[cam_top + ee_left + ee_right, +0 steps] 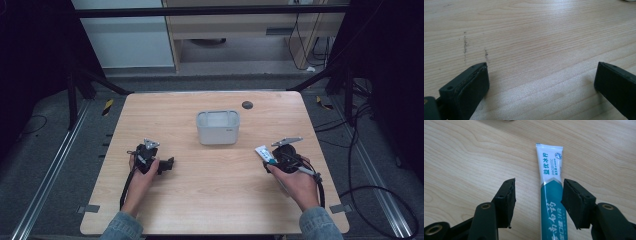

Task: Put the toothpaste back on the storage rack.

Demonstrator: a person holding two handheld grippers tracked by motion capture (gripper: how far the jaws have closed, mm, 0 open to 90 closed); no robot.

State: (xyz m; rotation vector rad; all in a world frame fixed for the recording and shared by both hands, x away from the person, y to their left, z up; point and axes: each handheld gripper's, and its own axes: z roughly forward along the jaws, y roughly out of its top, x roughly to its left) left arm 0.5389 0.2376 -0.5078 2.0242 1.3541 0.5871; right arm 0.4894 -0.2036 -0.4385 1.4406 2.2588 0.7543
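A white-and-teal plastic toothpaste tube [551, 192] is straddled, ungripped, by the right gripper [537, 195]; the left gripper [541, 82] is held wide open.

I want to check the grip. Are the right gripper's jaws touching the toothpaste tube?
Cannot tell. In the right gripper view the toothpaste tube lies between the right gripper's jaws: a gap on the left side, the right side unclear.

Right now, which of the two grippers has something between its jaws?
The right gripper: a white and teal toothpaste tube lies between its jaws, close against one of them. The left gripper has bare wooden table between its wide-open jaws.
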